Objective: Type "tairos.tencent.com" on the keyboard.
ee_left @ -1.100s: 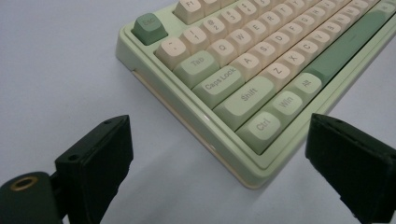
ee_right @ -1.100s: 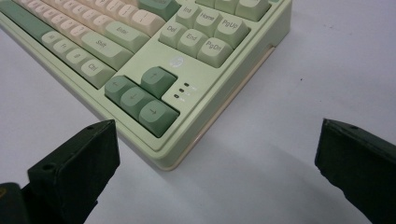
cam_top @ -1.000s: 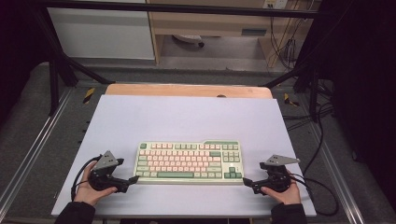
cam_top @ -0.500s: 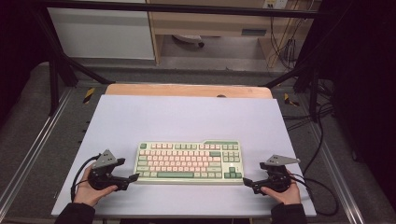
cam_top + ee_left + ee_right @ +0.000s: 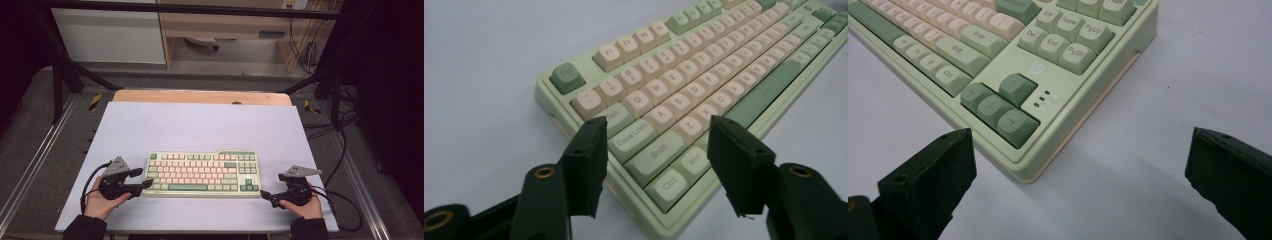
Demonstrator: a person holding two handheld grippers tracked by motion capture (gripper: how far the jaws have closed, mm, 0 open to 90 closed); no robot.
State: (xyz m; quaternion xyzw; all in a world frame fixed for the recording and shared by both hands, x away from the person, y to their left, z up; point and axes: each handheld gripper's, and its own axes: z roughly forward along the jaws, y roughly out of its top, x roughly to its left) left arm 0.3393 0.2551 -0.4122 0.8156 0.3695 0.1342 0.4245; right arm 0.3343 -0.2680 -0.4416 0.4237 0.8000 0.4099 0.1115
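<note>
High view: keyboard (image 5: 202, 174) lies flat on the near half of the pale mat (image 5: 200, 125) | left gripper (image 5: 144, 179): at keyboard's near-left corner, jaws have just been closing with that corner between them, pads not yet pressing | right gripper (image 5: 265, 194): jaws spread wide, just off near-right corner, holding nothing

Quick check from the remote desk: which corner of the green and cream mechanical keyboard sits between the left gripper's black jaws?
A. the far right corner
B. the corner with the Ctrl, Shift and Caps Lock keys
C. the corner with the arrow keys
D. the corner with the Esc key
B: in the left gripper view the left gripper straddles the green and cream mechanical keyboard at its Ctrl, Shift and Caps Lock corner.
</note>
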